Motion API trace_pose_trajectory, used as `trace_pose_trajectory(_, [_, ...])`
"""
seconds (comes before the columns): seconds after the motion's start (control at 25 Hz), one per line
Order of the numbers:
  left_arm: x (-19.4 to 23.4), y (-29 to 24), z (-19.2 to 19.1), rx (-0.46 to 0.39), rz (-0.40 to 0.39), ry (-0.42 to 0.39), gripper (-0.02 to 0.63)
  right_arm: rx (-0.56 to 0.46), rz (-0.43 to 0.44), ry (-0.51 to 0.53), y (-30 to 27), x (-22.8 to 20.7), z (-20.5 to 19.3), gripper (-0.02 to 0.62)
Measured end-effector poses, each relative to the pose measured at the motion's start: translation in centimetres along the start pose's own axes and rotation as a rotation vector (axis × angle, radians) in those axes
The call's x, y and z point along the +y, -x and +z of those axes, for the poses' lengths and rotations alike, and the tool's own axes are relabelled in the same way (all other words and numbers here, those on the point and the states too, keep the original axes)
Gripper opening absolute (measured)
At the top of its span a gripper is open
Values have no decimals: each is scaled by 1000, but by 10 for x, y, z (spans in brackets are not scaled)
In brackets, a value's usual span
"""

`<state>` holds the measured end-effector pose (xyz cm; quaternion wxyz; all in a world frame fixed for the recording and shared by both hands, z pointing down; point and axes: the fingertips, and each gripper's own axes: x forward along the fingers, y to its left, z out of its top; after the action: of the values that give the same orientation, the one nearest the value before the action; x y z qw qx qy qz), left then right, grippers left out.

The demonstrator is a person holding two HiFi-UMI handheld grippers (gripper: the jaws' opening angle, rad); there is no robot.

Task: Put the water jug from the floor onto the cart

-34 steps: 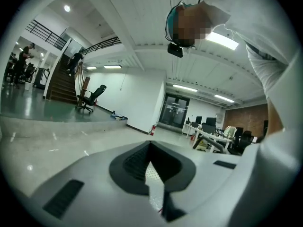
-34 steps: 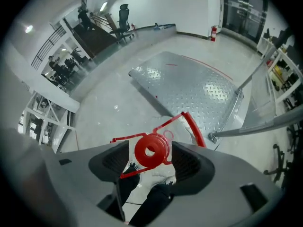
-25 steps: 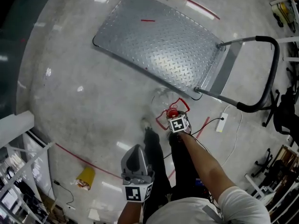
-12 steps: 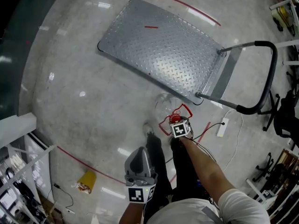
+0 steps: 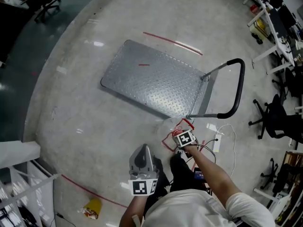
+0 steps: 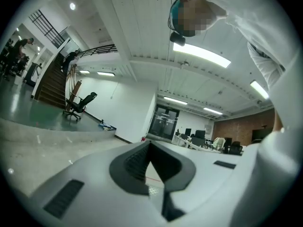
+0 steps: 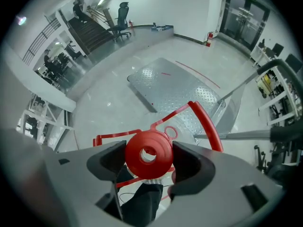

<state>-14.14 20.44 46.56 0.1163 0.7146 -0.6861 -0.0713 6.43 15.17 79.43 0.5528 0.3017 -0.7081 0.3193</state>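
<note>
The water jug [image 5: 169,125] is clear, with a red cap [image 7: 148,155] and a red carrying handle [image 7: 208,124]. My right gripper [image 5: 180,133] is shut on that cap [image 5: 177,131], one jaw on each side of it. The jug hangs just off the near edge of the cart [image 5: 151,82], a grey checker-plate platform with a black push handle [image 5: 239,86]. The same cart [image 7: 175,86] lies beyond the cap in the right gripper view. My left gripper [image 5: 141,152] is held low by my body, pointing upward, shut and holding nothing [image 6: 154,183].
A white power strip [image 5: 218,143] with its cable lies on the concrete floor right of the jug. A yellow object [image 5: 91,207] sits at the lower left. Red tape lines [image 5: 173,41] mark the floor. Office chairs [image 5: 279,122] and desks stand at the right.
The head view has risen and pulled back from the floor, so the cart looks smaller. My right gripper stays shut on the cap, and the jug now sits nearer the cart's edge.
</note>
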Motion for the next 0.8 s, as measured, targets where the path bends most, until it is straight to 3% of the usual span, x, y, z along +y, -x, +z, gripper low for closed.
trace_pose_trajectory(0.36, [-22, -46, 49, -65, -108, -38, 3, -77, -14, -86, 69, -47, 62, 301])
trace_pose_trajectory(0.52, [-41, -91, 58, -79, -133, -53, 3, -117, -24, -96, 72, -86, 103, 301])
trace_pose_trajectory(0.64, [-51, -128, 64, -108, -146, -59, 3, -85, -27, -118, 67, -113, 127, 301])
trace_pose_trajectory(0.8, [-66, -178, 68, -113, -121, -44, 3, -87, -34, -88, 56, -153, 156, 301])
